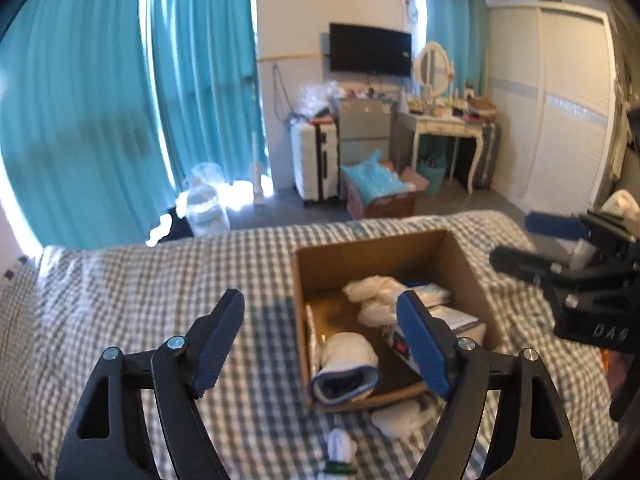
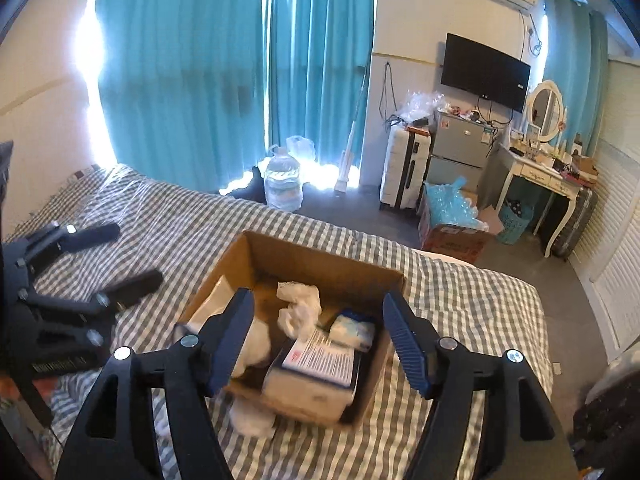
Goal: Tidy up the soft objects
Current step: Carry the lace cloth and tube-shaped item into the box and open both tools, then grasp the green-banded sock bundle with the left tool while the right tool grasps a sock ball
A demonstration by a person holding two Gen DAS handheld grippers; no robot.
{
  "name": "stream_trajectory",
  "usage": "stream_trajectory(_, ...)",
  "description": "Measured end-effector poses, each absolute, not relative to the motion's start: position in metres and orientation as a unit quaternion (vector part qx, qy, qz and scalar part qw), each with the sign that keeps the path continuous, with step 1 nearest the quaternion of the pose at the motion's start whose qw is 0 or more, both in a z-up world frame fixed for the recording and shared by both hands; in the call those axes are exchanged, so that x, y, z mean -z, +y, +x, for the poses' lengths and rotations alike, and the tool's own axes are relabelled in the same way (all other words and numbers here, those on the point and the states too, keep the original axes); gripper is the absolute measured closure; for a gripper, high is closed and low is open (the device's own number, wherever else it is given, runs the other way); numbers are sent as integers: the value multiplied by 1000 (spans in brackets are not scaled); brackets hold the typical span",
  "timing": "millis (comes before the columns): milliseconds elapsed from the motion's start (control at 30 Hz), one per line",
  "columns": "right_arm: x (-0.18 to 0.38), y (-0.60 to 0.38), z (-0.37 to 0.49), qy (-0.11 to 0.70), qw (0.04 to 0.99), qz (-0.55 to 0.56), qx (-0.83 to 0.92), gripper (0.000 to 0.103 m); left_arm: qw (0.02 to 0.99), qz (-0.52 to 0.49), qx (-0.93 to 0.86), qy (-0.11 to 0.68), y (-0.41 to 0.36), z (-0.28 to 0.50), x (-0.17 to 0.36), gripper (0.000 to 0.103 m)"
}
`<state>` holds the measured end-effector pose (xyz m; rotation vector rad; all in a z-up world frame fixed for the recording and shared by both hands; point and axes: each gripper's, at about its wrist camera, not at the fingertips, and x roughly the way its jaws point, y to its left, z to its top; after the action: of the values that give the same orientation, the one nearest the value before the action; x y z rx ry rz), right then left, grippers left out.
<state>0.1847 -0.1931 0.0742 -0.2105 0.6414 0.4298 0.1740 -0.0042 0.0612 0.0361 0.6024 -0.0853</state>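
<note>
An open cardboard box (image 1: 460,256) (image 2: 316,252) sits on the checkered bed. It holds a rolled white and blue cloth (image 1: 346,372), crumpled white cloths (image 1: 376,292) (image 2: 300,308), a white packet (image 2: 354,328) and a printed carton (image 2: 316,364). A white cloth (image 1: 400,416) (image 2: 252,416) lies on the bed at the box's near edge. A small white and green soft item (image 1: 340,452) lies nearer me. My left gripper (image 1: 320,320) (image 2: 116,256) is open and empty, over the box's left edge. My right gripper (image 2: 318,320) (image 1: 512,240) is open and empty above the box.
The bed (image 1: 140,300) has a grey checkered cover. Beyond its far edge are teal curtains (image 1: 100,100), a water jug (image 2: 283,184), a white suitcase (image 1: 316,160), a small fridge (image 2: 460,148), a dressing table (image 1: 444,124) and a floor box with blue bags (image 1: 380,188).
</note>
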Motion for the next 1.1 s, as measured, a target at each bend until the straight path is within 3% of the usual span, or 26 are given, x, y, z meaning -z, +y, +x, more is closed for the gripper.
stream_trajectory(100, -77, -196, 162, 313, 921, -91, -213, 27, 955, 19, 38, 295, 4, 150, -70, 23)
stream_trajectory(267, -54, -190, 127, 312, 923, -90, -208, 27, 953, 25, 24, 302, 19, 124, -61, 23)
stream_trajectory(767, 64, -179, 124, 357, 905, -115, -200, 27, 913, -41, 21, 405, 30, 124, 94, 25)
stream_trajectory(1000, 85, -196, 123, 368, 903, -112, -191, 27, 903, -32, 46, 427, 0, 138, 127, 28)
stream_trajectory(1067, 89, -201, 124, 377, 900, -102, -193, 27, 900, -19, 49, 433, -8, 141, 132, 43)
stream_trajectory(1100, 90, -201, 124, 381, 898, -101, -195, 27, 895, -17, 57, 442, -10, 141, 137, 58)
